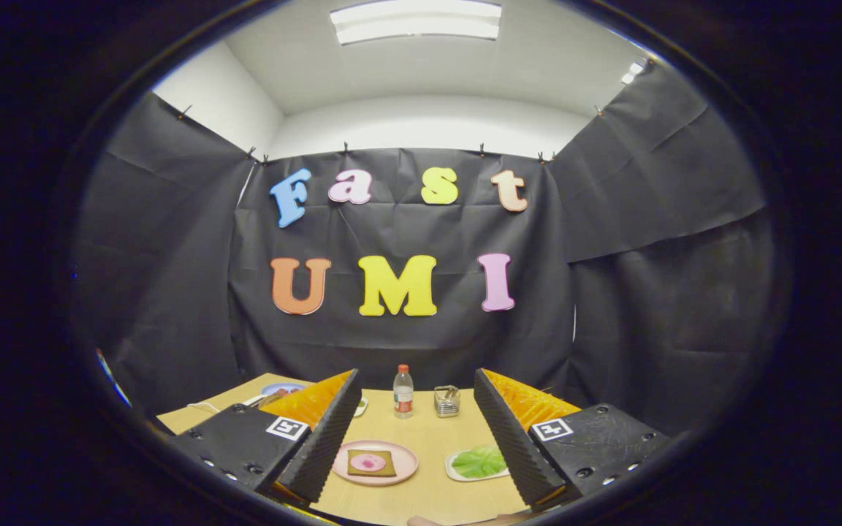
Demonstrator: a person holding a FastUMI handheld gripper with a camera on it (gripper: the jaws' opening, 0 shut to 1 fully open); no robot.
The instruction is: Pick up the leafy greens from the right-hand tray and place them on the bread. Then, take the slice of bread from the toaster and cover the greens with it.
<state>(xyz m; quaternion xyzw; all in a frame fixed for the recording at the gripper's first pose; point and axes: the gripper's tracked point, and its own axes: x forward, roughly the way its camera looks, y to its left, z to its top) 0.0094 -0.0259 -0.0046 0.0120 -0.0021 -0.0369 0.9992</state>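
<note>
Gripper (417,446) spread wide, holding nothing. At lower centre, between its fingers, the pink plate (406,475) bears bread (371,462); leafy greens (479,462) lie on the white tray (454,471) lower right.

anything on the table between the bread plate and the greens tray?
No. In the gripper view, bare tabletop separates the pink plate holding the bread from the tray of leafy greens. The gripper has its jaws open, holding nothing.

Pale wooden table (421,438) under everything. On it a pink plate (406,473), a white tray (454,471), a small bottle (403,392). Also a wire holder (447,401) beside the bottle.
</note>
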